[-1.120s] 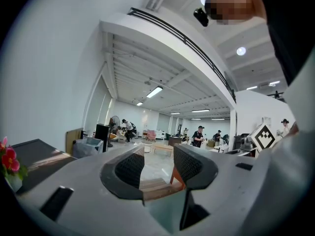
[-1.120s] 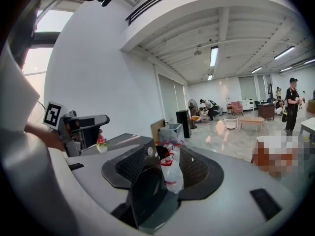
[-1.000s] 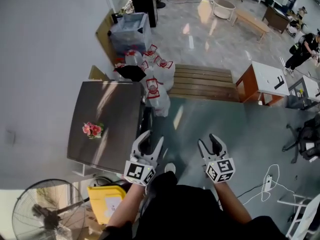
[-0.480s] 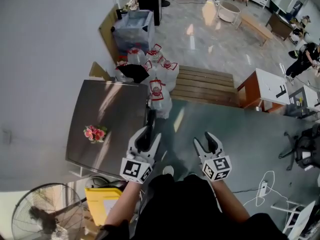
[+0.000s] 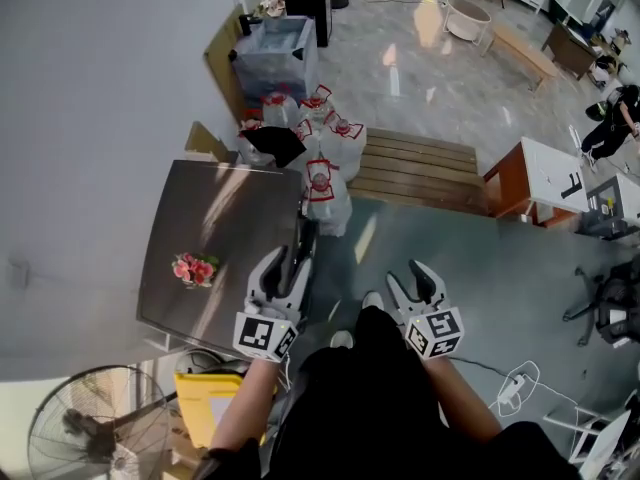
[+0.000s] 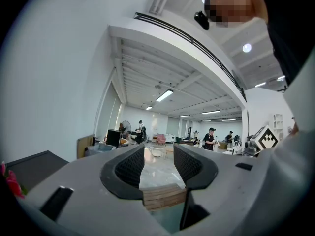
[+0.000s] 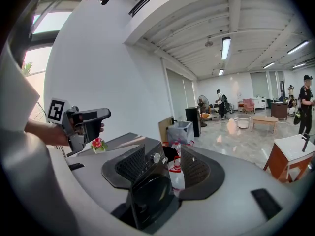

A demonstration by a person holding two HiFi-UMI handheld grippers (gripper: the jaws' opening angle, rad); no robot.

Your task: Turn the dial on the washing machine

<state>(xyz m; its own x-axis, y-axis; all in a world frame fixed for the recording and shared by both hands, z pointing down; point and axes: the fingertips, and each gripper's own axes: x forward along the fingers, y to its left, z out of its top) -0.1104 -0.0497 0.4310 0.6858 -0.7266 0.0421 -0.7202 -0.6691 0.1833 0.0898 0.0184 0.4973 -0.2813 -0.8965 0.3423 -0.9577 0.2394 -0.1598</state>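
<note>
Left hand-held gripper nearer washing machine

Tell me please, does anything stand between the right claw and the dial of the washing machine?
Nothing visible does. The right claw is open and empty, and the right gripper view shows the dial on the washing machine unobstructed ahead.

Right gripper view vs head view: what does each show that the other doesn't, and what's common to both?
Only the right gripper view: the front of the washer, with its dial and dark door, seen through the open claw, plus a ceiling light.
Only the head view: the fan, yellow bin, wooden platform, and the right gripper from outside.
Both: the washer's top, the flowers, white bags and the left gripper.
</note>
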